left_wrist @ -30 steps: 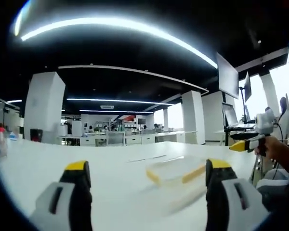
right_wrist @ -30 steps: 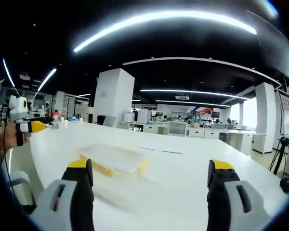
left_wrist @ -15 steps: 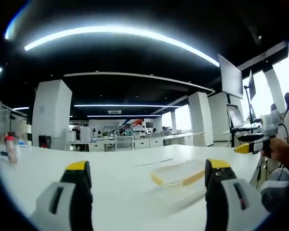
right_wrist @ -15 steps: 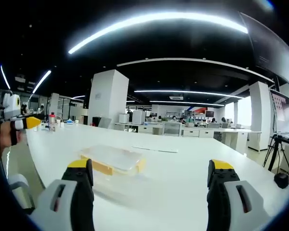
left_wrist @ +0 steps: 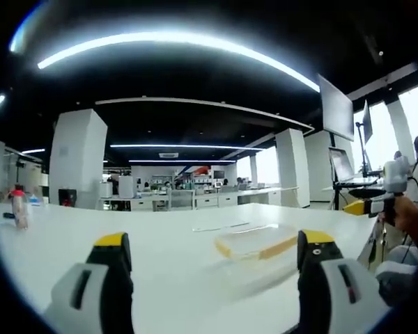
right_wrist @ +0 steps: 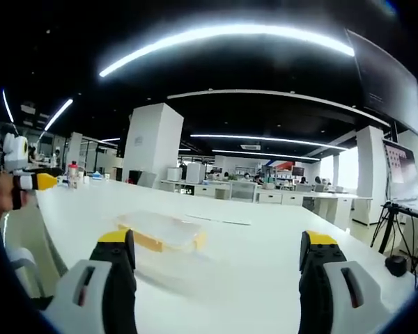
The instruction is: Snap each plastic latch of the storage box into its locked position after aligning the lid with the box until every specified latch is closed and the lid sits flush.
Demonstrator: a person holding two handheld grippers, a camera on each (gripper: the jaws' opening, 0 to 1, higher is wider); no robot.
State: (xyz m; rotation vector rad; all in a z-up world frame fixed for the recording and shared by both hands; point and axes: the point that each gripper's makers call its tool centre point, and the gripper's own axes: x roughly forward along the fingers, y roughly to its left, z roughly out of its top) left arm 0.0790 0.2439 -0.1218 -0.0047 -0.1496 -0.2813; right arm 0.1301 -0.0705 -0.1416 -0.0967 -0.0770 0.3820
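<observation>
Storage box [left_wrist: 256, 244] with clear lid and yellow latches rests on white tabletop [left_wrist: 174, 264]; left gripper [left_wrist: 212, 240] and right gripper [right_wrist: 219, 240] hover wide open, empty.

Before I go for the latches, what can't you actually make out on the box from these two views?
- Storage box latches: left gripper view, too small and seen edge-on; open or locked unclear.
- Lid seating: right gripper view, low angle hides whether it sits flush.
- Box near corner: right gripper view, behind the right tool's left jaw.
- Box right end: left gripper view, behind the left tool's right jaw.
</observation>
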